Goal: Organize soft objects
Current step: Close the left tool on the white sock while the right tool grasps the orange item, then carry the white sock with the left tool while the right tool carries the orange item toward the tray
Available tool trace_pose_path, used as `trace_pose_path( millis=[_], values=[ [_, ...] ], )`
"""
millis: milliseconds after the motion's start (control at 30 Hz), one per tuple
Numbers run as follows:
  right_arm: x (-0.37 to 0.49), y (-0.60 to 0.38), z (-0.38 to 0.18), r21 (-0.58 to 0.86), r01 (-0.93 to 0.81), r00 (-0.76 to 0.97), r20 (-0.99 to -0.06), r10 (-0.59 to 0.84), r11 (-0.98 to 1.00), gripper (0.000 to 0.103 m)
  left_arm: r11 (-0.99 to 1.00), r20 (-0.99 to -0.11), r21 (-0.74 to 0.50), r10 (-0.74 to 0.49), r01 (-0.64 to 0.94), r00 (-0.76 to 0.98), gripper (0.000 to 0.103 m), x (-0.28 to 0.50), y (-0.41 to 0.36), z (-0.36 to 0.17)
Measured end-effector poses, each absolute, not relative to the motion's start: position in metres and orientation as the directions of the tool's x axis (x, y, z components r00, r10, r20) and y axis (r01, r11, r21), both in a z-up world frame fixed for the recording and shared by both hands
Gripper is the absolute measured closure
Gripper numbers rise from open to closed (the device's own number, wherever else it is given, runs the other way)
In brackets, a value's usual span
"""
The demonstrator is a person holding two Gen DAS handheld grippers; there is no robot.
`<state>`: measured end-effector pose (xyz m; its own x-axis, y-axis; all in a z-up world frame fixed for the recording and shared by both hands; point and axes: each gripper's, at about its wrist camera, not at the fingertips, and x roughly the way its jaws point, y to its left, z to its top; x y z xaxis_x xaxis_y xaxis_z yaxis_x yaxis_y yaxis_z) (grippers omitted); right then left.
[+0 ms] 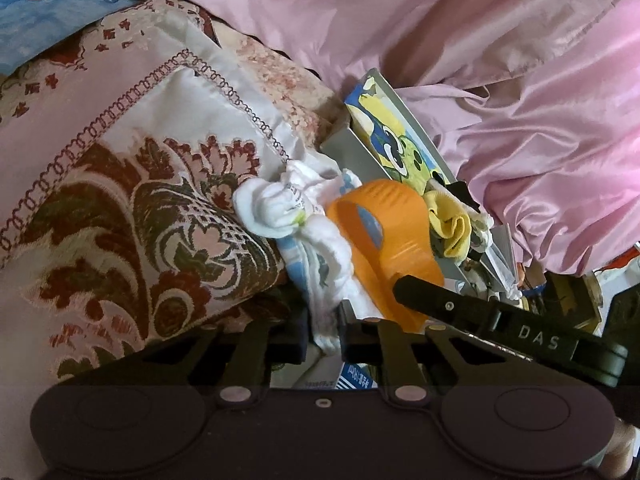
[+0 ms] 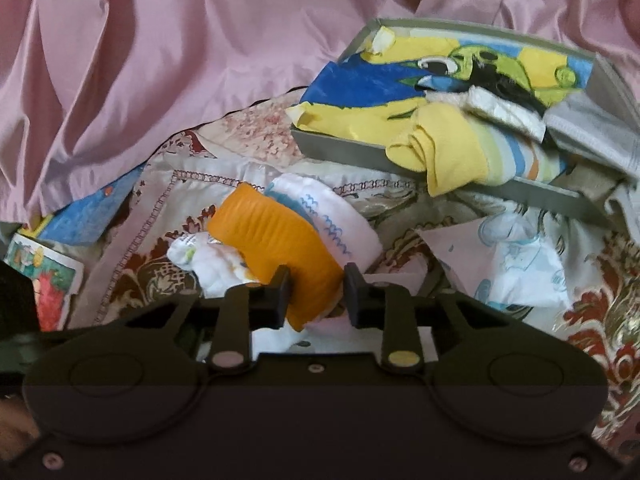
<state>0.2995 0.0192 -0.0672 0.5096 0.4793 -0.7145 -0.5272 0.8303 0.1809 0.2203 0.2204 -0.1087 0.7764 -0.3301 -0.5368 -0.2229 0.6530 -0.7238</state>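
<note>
Several soft items are already seen inside the grey box (image 1: pixel 360 140) in the left wrist view: a yellow sock (image 1: pixel 448 224) lies at its near edge on the cartoon-printed liner (image 1: pixel 400 136). The white garment (image 1: pixel 324 264) is clamped between the jaws of the left gripper (image 1: pixel 323 340), beside an orange band (image 1: pixel 384 248) and against the patterned cushion (image 1: pixel 132 208), so it is judged still to be packed. Pink satin fabric (image 1: pixel 520 80) fills the background.

In the right wrist view, the orange band (image 2: pixel 280 248) is gripped by the closed jaws of the right gripper (image 2: pixel 318 300), with the white garment (image 2: pixel 216 268) bunched just beside it. The grey box (image 2: pixel 344 152) sits tilted on the cushion (image 2: pixel 600 300), holding the yellow sock (image 2: pixel 440 152), a striped sock (image 2: pixel 516 156) and a grey cloth (image 2: pixel 592 132). A loose printed bag (image 2: pixel 520 264) lies outside the box; the task appears only partly finished.
</note>
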Motion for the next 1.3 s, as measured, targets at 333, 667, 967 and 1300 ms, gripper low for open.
trace_pose_path(
  millis=[333, 667, 967, 1300],
  values=[
    [0.272, 0.029, -0.025, -0.048, -0.550, 0.686, -0.595, 0.419, 0.834, 0.095, 0.716, -0.544, -0.640, -0.165, -0.280, 0.823, 0.094, 0.209, 0.225, -0.071],
    [0.274, 0.039, 0.016, -0.197, -0.587, 0.738, -0.527, 0.420, 0.785, 0.096, 0.801, -0.447, -0.550, -0.045, -0.235, 0.893, 0.095, 0.201, 0.223, -0.040],
    [0.320, 0.027, 0.055, -0.167, -0.543, 0.782, -0.457, 0.423, 0.823, 0.096, 0.798, -0.360, -0.556, 0.021, -0.233, 0.933, 0.095, 0.212, 0.227, -0.013],
    [0.380, -0.009, 0.053, -0.079, -0.449, 0.820, -0.432, 0.375, 0.890, 0.096, 0.872, -0.274, -0.475, -0.023, -0.114, 0.962, 0.095, 0.295, 0.202, 0.015]
  ],
)
